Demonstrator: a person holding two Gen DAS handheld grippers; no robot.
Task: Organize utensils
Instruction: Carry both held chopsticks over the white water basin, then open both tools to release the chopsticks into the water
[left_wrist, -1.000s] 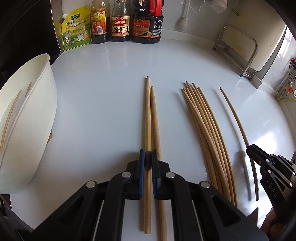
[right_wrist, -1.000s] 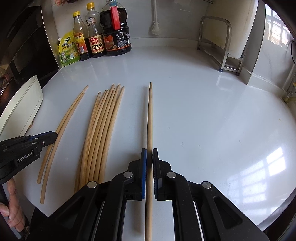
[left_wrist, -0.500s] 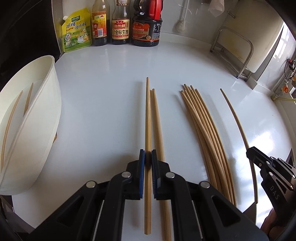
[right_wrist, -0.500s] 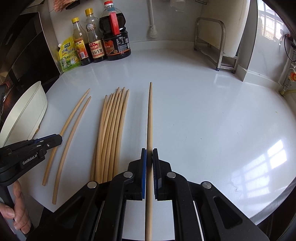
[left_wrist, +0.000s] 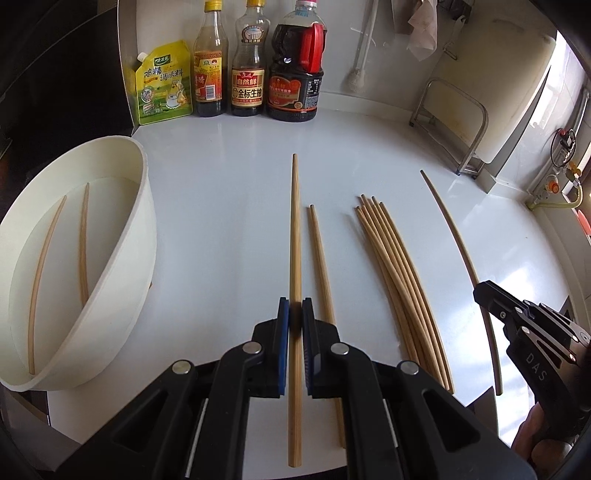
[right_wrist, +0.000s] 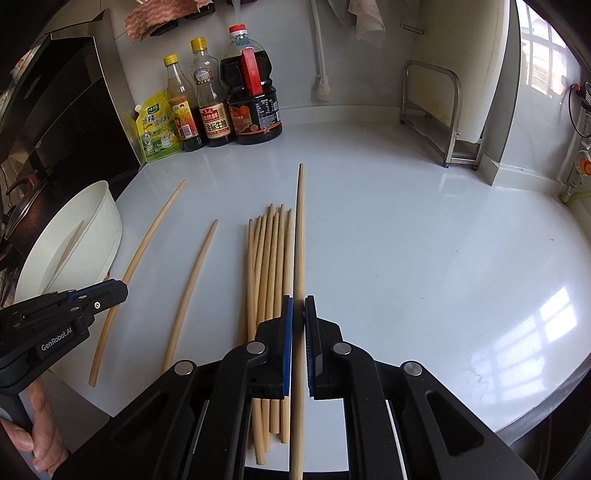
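Left wrist view: the left gripper (left_wrist: 294, 308) is clamped on one chopstick (left_wrist: 294, 236), its blue pads pinching the stick near its middle, the thin end pointing straight ahead off the fingers. Just right of those fingers a single chopstick (left_wrist: 322, 266) lies flat on the white counter (left_wrist: 229, 221), and further right sits the bundle of chopsticks (left_wrist: 399, 277), fanned slightly. Off to the left of the gripper, the white tub (left_wrist: 122, 258) holds two chopsticks (left_wrist: 62, 266) leaning inside it. Far right, the right gripper (left_wrist: 524, 325) shows from the side, with its own stick running ahead of it.

Right wrist view now: the right gripper (right_wrist: 298, 312) is shut tight on a second chopstick (right_wrist: 299, 229), held level and pointing forward. The bundle (right_wrist: 267, 266) lies immediately left of its fingers and partly beneath them. Sauce bottles (right_wrist: 221, 92) stand well ahead, against the back wall.
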